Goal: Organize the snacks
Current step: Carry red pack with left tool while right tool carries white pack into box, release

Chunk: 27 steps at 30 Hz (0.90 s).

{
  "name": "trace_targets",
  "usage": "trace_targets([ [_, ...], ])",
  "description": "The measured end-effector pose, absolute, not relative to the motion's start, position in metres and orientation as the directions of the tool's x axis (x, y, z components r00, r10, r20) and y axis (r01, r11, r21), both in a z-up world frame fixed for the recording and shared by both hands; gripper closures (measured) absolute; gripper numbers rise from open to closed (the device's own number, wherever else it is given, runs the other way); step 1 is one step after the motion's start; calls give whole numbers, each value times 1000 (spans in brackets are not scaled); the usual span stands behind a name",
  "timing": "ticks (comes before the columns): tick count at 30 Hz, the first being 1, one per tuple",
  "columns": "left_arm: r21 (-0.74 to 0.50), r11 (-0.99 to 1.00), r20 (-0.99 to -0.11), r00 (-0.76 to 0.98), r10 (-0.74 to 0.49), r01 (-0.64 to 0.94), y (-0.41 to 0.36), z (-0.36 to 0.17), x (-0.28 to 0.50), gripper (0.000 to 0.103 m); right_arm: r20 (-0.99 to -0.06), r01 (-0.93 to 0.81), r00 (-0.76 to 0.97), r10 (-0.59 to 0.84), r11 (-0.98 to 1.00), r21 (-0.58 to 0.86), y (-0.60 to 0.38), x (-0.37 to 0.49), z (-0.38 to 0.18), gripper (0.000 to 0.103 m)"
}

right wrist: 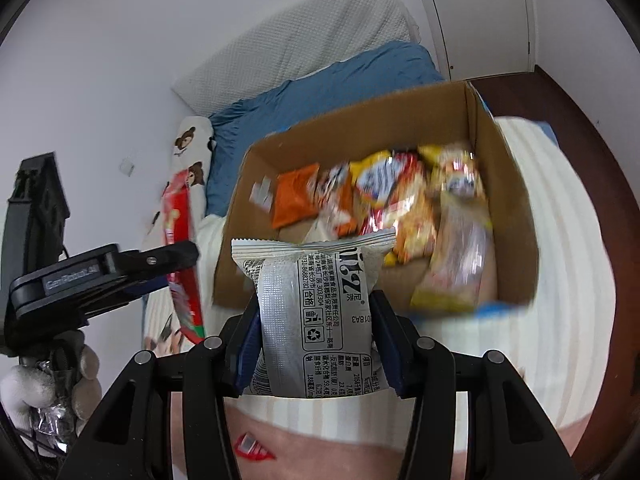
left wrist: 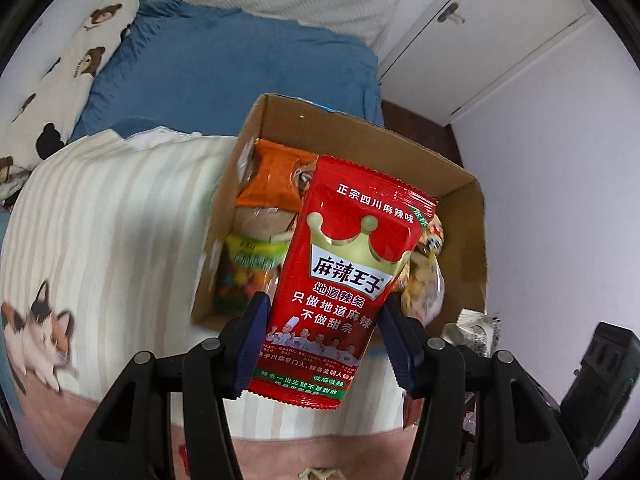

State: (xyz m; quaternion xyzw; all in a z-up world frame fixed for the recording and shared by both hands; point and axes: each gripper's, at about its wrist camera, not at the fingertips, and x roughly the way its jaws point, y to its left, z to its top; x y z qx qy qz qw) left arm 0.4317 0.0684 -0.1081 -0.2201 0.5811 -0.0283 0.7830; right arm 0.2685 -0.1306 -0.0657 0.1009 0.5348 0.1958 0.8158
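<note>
While the left gripper (left wrist: 324, 344) points steeply down from above, its blue-padded fingers (left wrist: 252, 340) pinch the lower half of a glossy red foil snack packet with a gold crown and white Chinese lettering (left wrist: 344, 272), one pad on each side edge. That packet stands upright before the lens and hides part of the open brown cardboard box (left wrist: 360, 128) beyond it. Inside the box lie an orange packet (left wrist: 272, 176), a green-labelled clear bag of coloured sweets (left wrist: 248, 268) and a yellowish clear bag (left wrist: 424, 292). The box rests on a cream striped blanket with a cat print (left wrist: 120, 216), spread over a bed with a blue sheet (left wrist: 224, 64).

From the right wrist view, the right gripper (right wrist: 316, 344) squeezes a silver-and-white foil snack pouch printed with black text (right wrist: 316, 300) between its two pads, its crimped top edge uppermost. Behind it, the same box (right wrist: 512, 200) holds a row of orange, red and yellow packets, somewhat blurred. At the left edge the other gripper shows side-on with the red packet hanging edge-on from it, and a white-gloved hand (right wrist: 48, 384) grips its handle.

Judging from this, the step in hand is carrying: both snacks are lifted clear of the blanket and neither is in the box yet. Next, each packet probably needs bringing over the box's open top toward a free patch, lowering, and only then letting go, one hand at a time so the two do not crowd each other.
</note>
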Motion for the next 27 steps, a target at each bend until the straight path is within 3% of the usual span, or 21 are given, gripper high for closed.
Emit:
trace_targets([
  [8, -280, 929, -955, 173, -242, -244, 64, -168, 515, 51, -884, -214, 299, 360, 928, 305, -97, 348, -102, 50],
  [14, -269, 932, -963, 40, -268, -243, 61, -214, 539, 49, -918, -208, 239, 316, 940, 269, -78, 378, -141, 49],
  [16, -273, 931, -961, 24, -276, -242, 61, -222, 541, 48, -938, -199, 214, 273, 952, 232, -75, 385, -154, 33],
  [17, -264, 936, -964, 23, -266, -233, 60, -224, 541, 46, -941, -197, 208, 267, 954, 227, -75, 386, -157, 17],
  [18, -252, 941, -967, 23, -254, -227, 59, -225, 540, 34, -942, -196, 207, 266, 954, 226, -76, 387, -159, 11],
  [21, -245, 945, -969, 37, -243, -214, 58, -223, 538, 12, -951, -186, 209, 227, 964, 189, -80, 389, -162, 7],
  [27, -239, 950, -971, 71, -230, -202, 56, -209, 531, 10, -959, -163, 202, 198, 972, 167, -92, 388, -159, 5],
])
